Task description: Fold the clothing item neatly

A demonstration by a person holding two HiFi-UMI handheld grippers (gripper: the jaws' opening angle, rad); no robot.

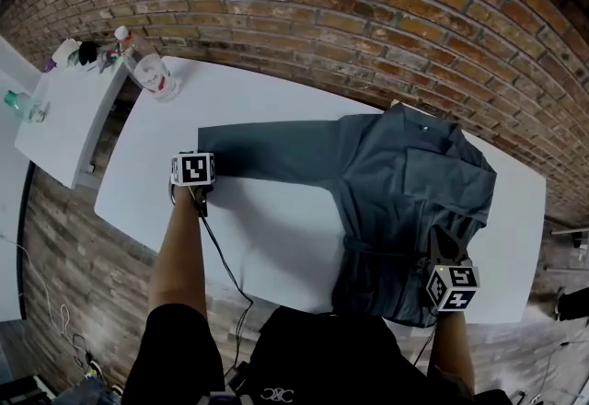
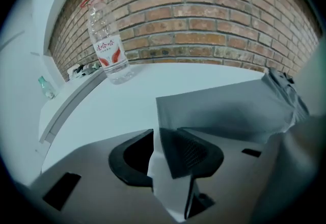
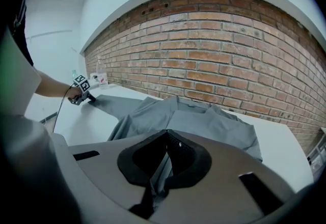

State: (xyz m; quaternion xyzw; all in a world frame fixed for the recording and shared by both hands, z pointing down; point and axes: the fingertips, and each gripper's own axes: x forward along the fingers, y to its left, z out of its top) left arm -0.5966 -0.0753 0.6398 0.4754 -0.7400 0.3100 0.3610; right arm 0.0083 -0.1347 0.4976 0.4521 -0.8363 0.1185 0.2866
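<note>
A grey long-sleeved shirt (image 1: 414, 191) lies on the white table (image 1: 276, 237), its body bunched at the right and one sleeve (image 1: 267, 153) stretched flat to the left. My left gripper (image 1: 202, 175) sits at the near corner of that sleeve's cuff. In the left gripper view the left gripper (image 2: 158, 151) stands open, a strip of white table showing between its jaws and the sleeve (image 2: 219, 111) running off to the right. My right gripper (image 1: 440, 242) is at the shirt's near hem; the right gripper (image 3: 164, 167) is shut on a fold of the grey cloth (image 3: 204, 121).
A clear water bottle (image 1: 147, 67) with a red label stands at the table's far left corner. A second white table (image 1: 64, 109) with small items and a little bottle (image 1: 20, 105) is further left. A brick wall (image 1: 368, 7) runs behind. A cable hangs below my left hand.
</note>
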